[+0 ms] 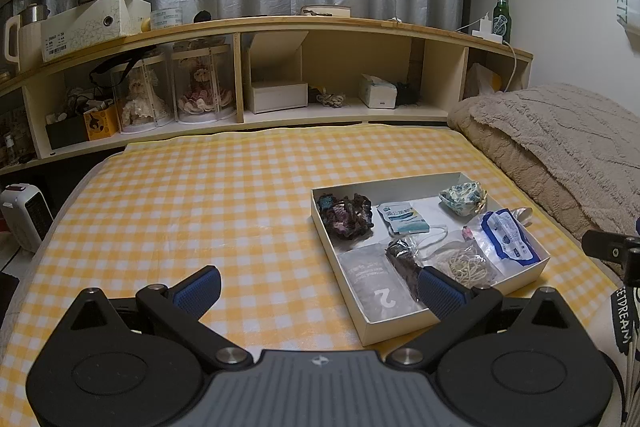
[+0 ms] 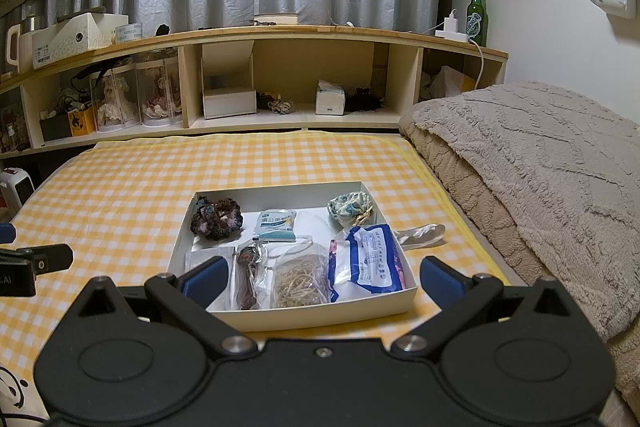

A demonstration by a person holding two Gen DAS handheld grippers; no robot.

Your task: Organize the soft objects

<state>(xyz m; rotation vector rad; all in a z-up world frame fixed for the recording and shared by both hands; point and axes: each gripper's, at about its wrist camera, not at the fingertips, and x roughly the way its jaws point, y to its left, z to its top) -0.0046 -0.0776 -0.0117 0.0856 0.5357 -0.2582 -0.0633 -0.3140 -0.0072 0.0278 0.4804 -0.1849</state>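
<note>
Hovering level above bed: left hand-held gripper (image 1: 318,289) and right hand-held gripper (image 2: 324,277), both spread wide, empty, facing white box (image 2: 320,315).

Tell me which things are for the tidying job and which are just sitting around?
For the job:
white box on the checked sheet
dark crochet scrunchie
floral pouch
blue and white packet
bag of rubber bands
left gripper and right gripper, both open

Just lying about:
green bottle
tissue box
dolls in clear cases
fluffy blanket
</note>
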